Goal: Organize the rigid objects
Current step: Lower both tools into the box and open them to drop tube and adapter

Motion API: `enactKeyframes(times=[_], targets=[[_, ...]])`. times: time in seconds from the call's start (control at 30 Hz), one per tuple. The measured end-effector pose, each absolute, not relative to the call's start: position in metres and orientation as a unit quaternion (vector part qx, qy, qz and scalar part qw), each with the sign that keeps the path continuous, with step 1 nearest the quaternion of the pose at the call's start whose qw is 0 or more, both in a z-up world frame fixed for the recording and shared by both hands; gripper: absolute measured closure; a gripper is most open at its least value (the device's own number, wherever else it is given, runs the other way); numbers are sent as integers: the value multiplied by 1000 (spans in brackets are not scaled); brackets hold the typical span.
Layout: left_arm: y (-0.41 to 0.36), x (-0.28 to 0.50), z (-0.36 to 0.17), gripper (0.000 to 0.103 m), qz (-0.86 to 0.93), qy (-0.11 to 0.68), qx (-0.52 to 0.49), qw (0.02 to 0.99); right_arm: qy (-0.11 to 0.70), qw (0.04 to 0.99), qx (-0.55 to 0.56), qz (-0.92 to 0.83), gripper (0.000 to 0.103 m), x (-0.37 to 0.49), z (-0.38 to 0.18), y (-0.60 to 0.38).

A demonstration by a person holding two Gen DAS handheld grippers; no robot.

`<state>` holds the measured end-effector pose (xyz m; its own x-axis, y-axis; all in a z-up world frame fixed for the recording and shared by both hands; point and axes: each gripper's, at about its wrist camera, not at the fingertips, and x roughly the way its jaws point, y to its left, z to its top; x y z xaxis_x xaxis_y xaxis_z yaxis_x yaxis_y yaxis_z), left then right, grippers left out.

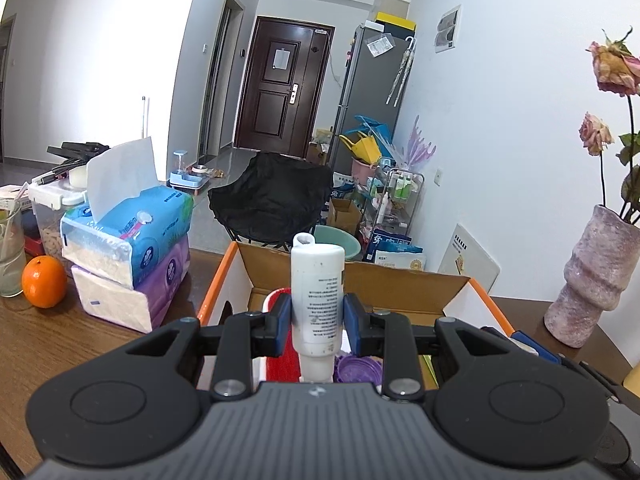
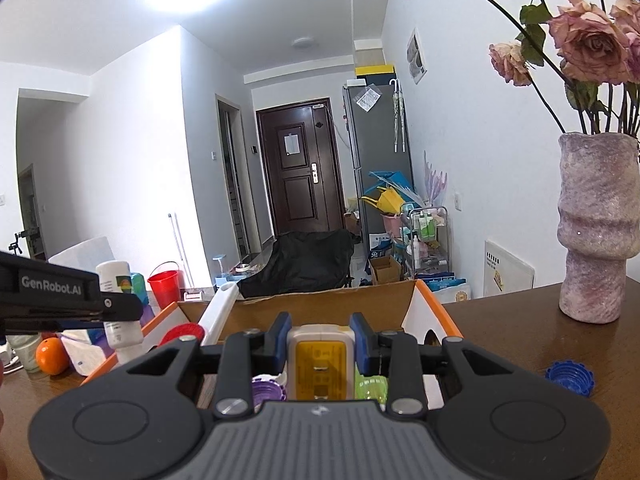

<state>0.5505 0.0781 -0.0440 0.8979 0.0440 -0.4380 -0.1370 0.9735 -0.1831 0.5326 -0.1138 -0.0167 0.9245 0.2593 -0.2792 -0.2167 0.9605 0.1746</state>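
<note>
My left gripper (image 1: 317, 314) is shut on a white squeeze bottle (image 1: 318, 276) that stands upright with its cap end down. It hangs over an open cardboard box (image 1: 360, 280) with orange edges. Inside the box lie a red piece (image 1: 280, 360) and a purple lid (image 1: 358, 366). My right gripper (image 2: 320, 336) is shut on a white block with a yellow face (image 2: 321, 364), held above the same box (image 2: 320, 306). In the right wrist view, the left gripper (image 2: 128, 310) and its bottle (image 2: 116, 280) appear at the left, over the box's left side.
Stacked tissue packs (image 1: 132, 240), an orange (image 1: 43, 282) and a glass (image 1: 10, 252) stand left of the box on the wooden table (image 1: 48, 344). A pink vase (image 2: 596, 232) with dried roses stands at the right. A blue cap (image 2: 570, 376) lies near it.
</note>
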Motion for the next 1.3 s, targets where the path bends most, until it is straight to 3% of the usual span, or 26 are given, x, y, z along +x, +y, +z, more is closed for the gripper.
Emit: enactKeyframes(times=[0.7, 0.77, 0.8, 0.83, 0.87, 0.93, 1.0, 1.3], targets=[[67, 598, -60, 74, 43, 240, -80, 967, 162, 977, 63, 121, 72, 575, -24, -109], [67, 598, -62, 63, 44, 243, -78, 966, 173, 976, 59, 121, 72, 578, -27, -109], [66, 598, -63, 45, 47, 244, -75, 966, 175, 975, 59, 119, 72, 578, -27, -109], [66, 597, -63, 29, 52, 243, -72, 966, 176, 976, 58, 117, 68, 577, -28, -109], [66, 595, -62, 26, 58, 236, -69, 968, 178, 976, 55, 116, 62, 577, -27, -109], [66, 593, -61, 17, 65, 230, -60, 969, 176, 977, 49, 107, 21, 575, -27, -109], [69, 591, -60, 2, 73, 225, -64, 969, 171, 980, 42, 92, 3, 574, -27, -108], [77, 584, -57, 0, 89, 220, -67, 969, 175, 979, 42, 91, 0, 573, -26, -111]])
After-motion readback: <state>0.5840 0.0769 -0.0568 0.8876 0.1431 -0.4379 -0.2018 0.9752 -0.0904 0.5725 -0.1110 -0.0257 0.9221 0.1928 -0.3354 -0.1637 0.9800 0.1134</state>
